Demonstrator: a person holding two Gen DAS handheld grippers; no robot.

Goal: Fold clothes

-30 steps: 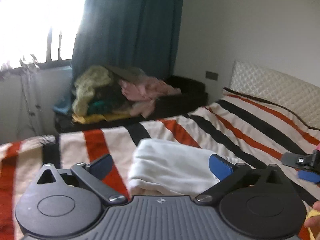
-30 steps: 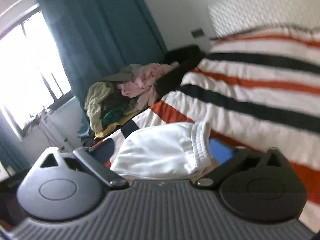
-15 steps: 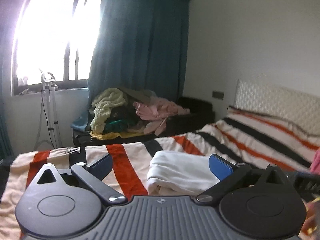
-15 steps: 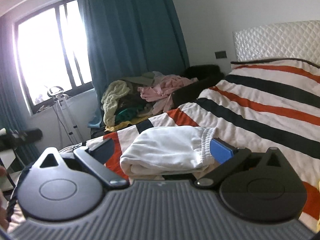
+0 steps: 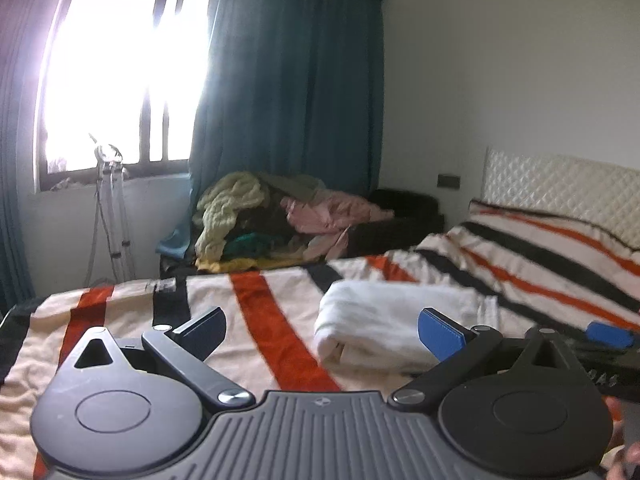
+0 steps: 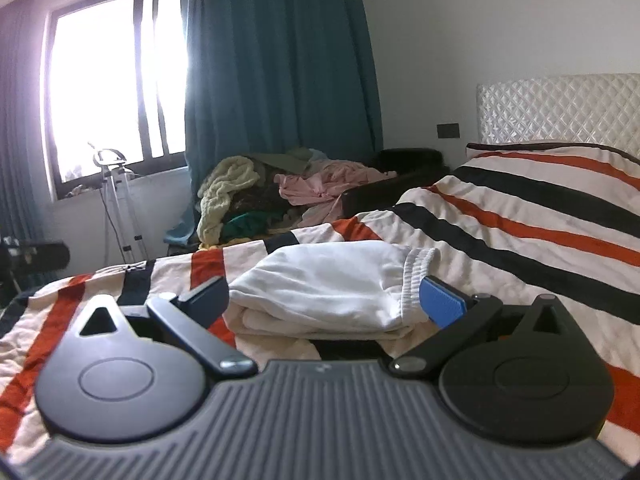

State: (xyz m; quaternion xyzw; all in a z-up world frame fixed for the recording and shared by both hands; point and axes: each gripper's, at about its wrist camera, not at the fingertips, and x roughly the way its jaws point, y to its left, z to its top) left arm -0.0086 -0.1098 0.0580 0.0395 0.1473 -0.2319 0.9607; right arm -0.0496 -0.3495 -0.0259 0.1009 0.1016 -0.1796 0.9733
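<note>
Bed point(image 6: 540, 216) with striped cover in cream, orange and black fills the foreground of both views; quilted headboard point(image 6: 560, 108) at its far end. Beyond the bed: teal curtain point(image 6: 280, 60), bright window point(image 6: 108, 80), a heap of unfolded clothes point(image 6: 280, 192) on a dark seat, a metal stand point(image 6: 116, 200) under the window. Folded white garment point(image 6: 332, 292) lies on the bed, nothing blocking it. Right gripper point(image 6: 322, 300): fingers spread wide, garment between them, ribbed hem just beside the blue pad, not pinched. Left gripper point(image 5: 320, 328): fingers spread, empty; garment point(image 5: 392, 328) ahead, nearer its blue finger. No legible writing.
</note>
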